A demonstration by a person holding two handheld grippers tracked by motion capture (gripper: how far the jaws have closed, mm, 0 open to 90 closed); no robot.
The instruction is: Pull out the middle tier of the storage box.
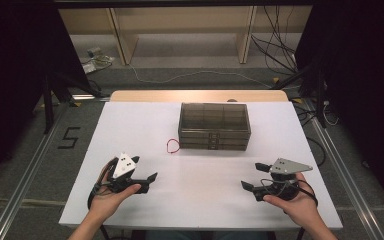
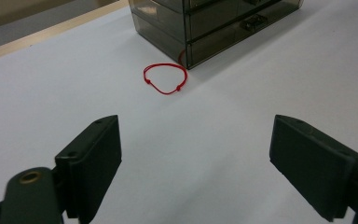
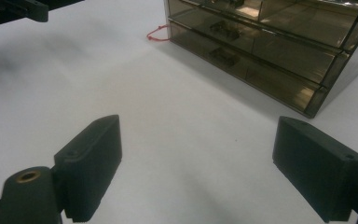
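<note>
White paper covers the table (image 1: 130,125), and grey carpet with loose cables is seen behind it. At the left, the left gripper (image 1: 151,181) is held low over the table with its jaws spread wide, and nothing is held between them. Ahead of these jaws, a little toward the left jaw, the red string bracelet (image 2: 165,78) lies flat; it is well apart from the pads. It is a thin red cord closed in a loop, with two small knots on it, and its far side is just beside the lower left corner of the smoky drawer box (image 1: 214,125), perhaps touching it. The box is made of dark clear plastic, and small handles are seen on its drawer fronts. At the right, the right gripper (image 1: 254,175) is also held wide open and empty, and the box stands ahead of its jaws toward the right one. Probably the bracelet is to be picked up first. For a good grasp, the left jaws should be lowered until the tips touch the paper, and the cord should be pinched at a knot, because so thin a cord slips easily.
</note>
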